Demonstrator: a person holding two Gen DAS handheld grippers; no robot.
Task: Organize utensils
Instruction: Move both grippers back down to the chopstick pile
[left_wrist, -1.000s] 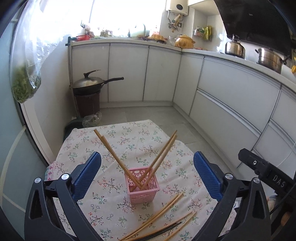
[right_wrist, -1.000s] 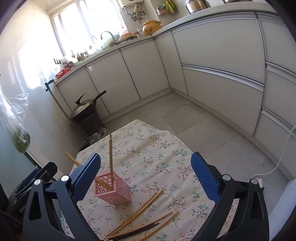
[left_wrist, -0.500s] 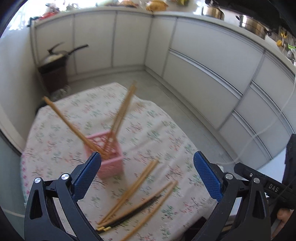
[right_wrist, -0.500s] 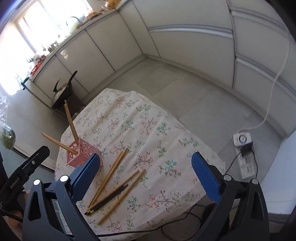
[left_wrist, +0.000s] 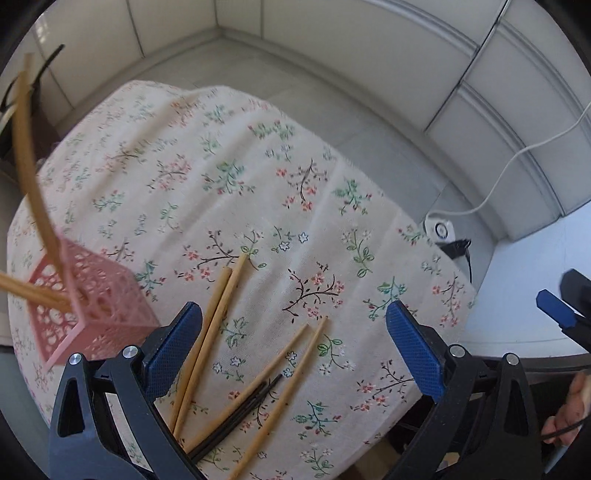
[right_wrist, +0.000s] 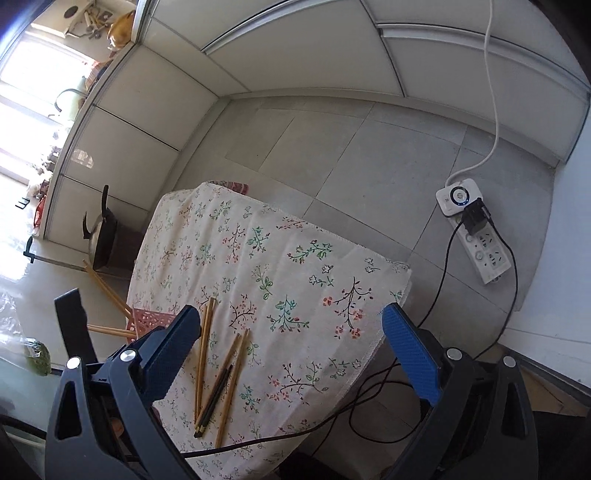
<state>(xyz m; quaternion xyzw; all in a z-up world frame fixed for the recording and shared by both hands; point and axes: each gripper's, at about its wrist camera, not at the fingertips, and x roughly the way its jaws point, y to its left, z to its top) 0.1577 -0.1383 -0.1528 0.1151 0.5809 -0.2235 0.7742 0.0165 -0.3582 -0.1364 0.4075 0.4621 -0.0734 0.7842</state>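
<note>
Chopsticks (left_wrist: 207, 343) lie loose on the floral tablecloth (left_wrist: 229, 173), in a fan near the table edge closest to the cameras. In left wrist view they are at 6 o'clock: one wooden pair side by side, w/ tips pointing to 1 o'clock, then a dark pair (left_wrist: 240, 413) and two more wooden sticks (left_wrist: 284, 395) just beside, partly crossing. Lower ends are hidden behind the gripper frame. In right wrist view the same group (right_wrist: 221, 373) sits at 7 o'clock of the frame, the dark pair (right_wrist: 216, 400) between wooden ones.

Pink lattice holder (left_wrist: 88, 314) stands on the cloth at 9 o'clock in left view, near the loose sticks but not touching them. Wooden chopsticks (left_wrist: 27, 173) already stand in it, leaning out to 11 and 9 o'clock. In right view the holder (right_wrist: 147, 319) is mostly hidden behind the blue finger pad.

Left gripper (left_wrist: 291, 354) hangs above the loose sticks, jaws spread wide, nothing between. Right gripper (right_wrist: 288, 354) is over the cloth edge, jaws also spread wide, nothing held.

Further out: grey tile floor (right_wrist: 351, 147), white cabinet fronts (right_wrist: 295, 48), a power strip (right_wrist: 476, 236) on the floor at 3 o'clock w/ white cable, a dark pan (right_wrist: 99, 236) at 9 o'clock.
</note>
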